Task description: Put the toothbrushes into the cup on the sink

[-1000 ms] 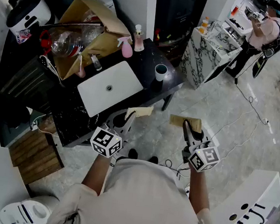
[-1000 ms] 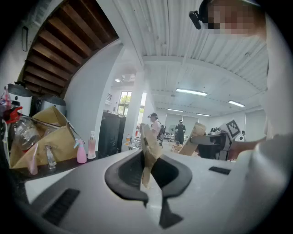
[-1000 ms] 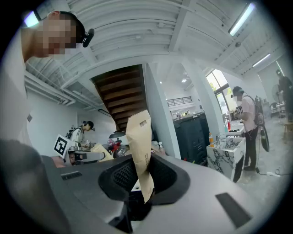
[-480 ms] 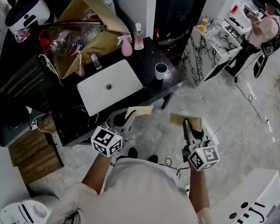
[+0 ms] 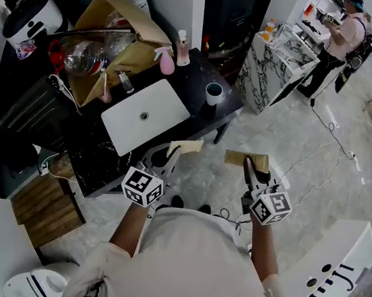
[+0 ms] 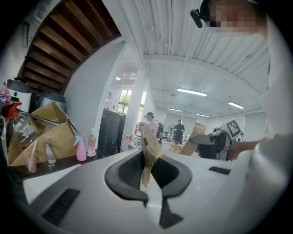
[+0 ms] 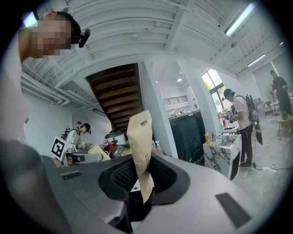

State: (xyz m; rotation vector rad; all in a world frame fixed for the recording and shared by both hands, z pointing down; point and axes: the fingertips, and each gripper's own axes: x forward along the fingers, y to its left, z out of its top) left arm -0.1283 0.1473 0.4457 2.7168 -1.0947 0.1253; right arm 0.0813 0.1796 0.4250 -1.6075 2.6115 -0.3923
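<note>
Both grippers hang side by side over the floor, in front of the black counter (image 5: 202, 78). My left gripper (image 5: 170, 154) is shut on a tan paper packet (image 5: 186, 146), which stands up between its pads (image 6: 149, 155). My right gripper (image 5: 249, 172) is shut on a second tan paper packet (image 5: 245, 160), upright between its jaws (image 7: 141, 151). What the packets hold is hidden. A dark-rimmed cup (image 5: 213, 94) stands on the counter, just right of the white sink (image 5: 124, 126) and well ahead of both grippers.
An open cardboard box (image 5: 144, 51) with bottles, a pink spray bottle (image 5: 165, 61) and a pink pump bottle (image 5: 183, 50) crowd the counter behind the sink. A marble-patterned cabinet (image 5: 274, 71) stands to the right, a person (image 5: 343, 39) beyond it. Cables (image 5: 320, 162) trail across the floor.
Both grippers and their packets hold still. Only the person far at the back has shifted slightly.
</note>
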